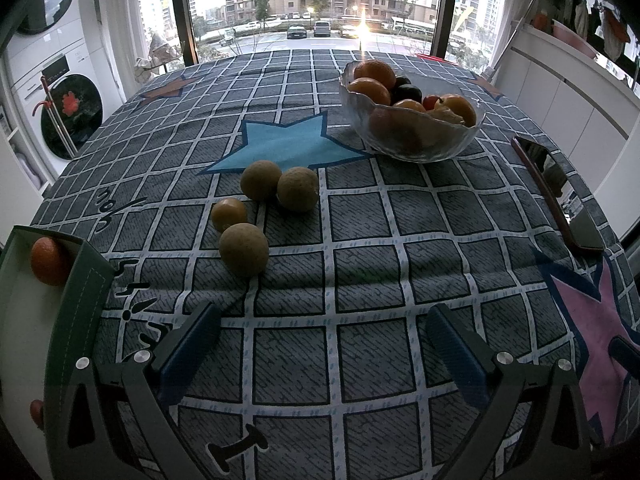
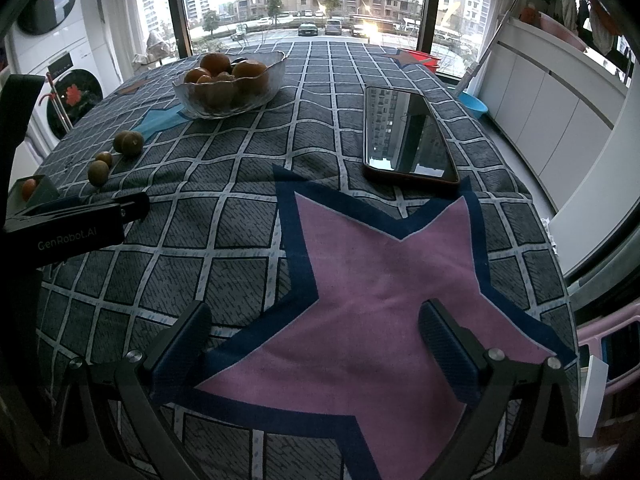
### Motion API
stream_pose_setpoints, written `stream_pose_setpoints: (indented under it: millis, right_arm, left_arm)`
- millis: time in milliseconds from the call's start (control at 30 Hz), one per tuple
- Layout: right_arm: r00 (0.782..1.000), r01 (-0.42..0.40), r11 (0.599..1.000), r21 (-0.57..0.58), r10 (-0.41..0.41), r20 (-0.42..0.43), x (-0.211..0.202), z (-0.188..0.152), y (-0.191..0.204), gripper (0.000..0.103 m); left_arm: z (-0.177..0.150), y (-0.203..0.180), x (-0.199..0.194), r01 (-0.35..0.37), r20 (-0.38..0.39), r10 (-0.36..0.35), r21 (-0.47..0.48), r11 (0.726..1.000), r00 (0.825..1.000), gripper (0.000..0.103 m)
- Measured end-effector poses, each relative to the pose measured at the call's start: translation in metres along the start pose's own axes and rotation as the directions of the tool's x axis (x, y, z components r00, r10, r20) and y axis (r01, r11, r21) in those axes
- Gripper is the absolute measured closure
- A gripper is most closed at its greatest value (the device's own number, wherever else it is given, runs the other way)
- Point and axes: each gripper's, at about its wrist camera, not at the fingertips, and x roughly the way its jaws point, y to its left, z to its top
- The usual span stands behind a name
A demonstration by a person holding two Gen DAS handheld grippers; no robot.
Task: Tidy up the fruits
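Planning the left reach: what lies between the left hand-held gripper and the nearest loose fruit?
Only bare checked tablecloth lies between the left hand-held gripper and the nearest brown fruit, seen in the left wrist view.

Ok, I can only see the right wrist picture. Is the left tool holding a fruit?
Observer: No. The left tool is open and holds nothing.
Operator: Is the bowl just oranges?
Observer: No. The glass bowl also has dark fruits and a small red fruit.
Operator: Is there only one orange in the box?
Observer: The orange sits at the far end of the green box. A red thing peeks out near its close end, but I cannot tell what it is.
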Motion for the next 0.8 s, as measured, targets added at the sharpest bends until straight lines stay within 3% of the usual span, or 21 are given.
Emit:
stream_pose_setpoints:
  millis: [800]
  right_arm:
    - [1.0,0.001,1.0,0.0,-0.001,-0.001,0.0001,0.0003,0.0002,0.0]
  left_arm:
    - [0.0001,0.0,0.0002,0.001,0.0,-0.001,0.0,1.0,1.0,0.0]
